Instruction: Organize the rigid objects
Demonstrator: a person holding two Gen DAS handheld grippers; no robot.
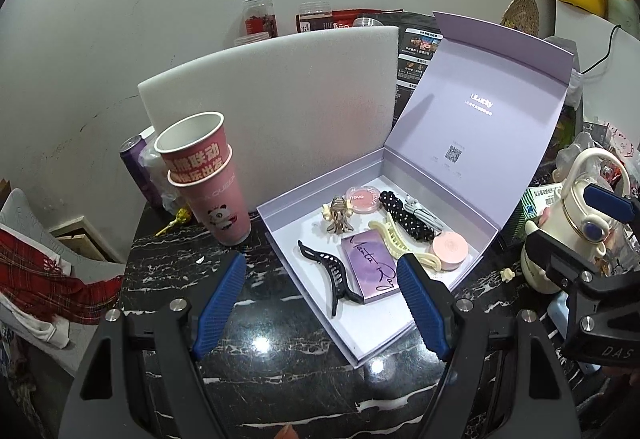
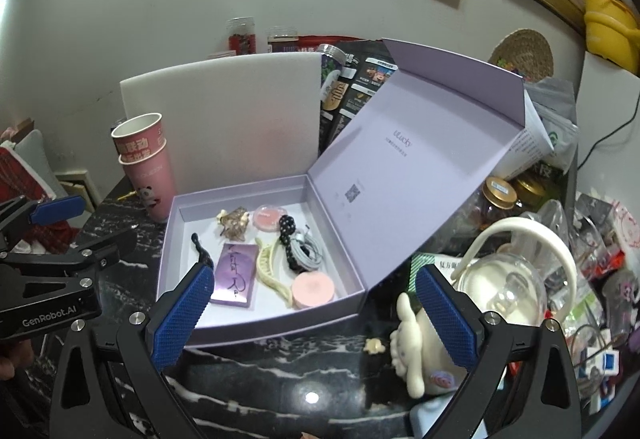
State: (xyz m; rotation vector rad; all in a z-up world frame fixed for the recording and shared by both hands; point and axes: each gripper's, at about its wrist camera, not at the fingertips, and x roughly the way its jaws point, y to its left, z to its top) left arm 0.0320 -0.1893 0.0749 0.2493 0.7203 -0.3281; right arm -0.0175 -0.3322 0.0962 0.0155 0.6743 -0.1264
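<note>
Stacked pink paper cups (image 1: 208, 175) before white foam board (image 1: 276, 111).

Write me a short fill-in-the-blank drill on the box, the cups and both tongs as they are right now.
1. The lavender box's lid stands ____.
2. The two pink paper cups are ____ one inside the other.
3. The black hair claw lies ____ the box.
4. The left tongs and the right tongs hold ____.

Missing words: open; stacked; inside; nothing
</note>
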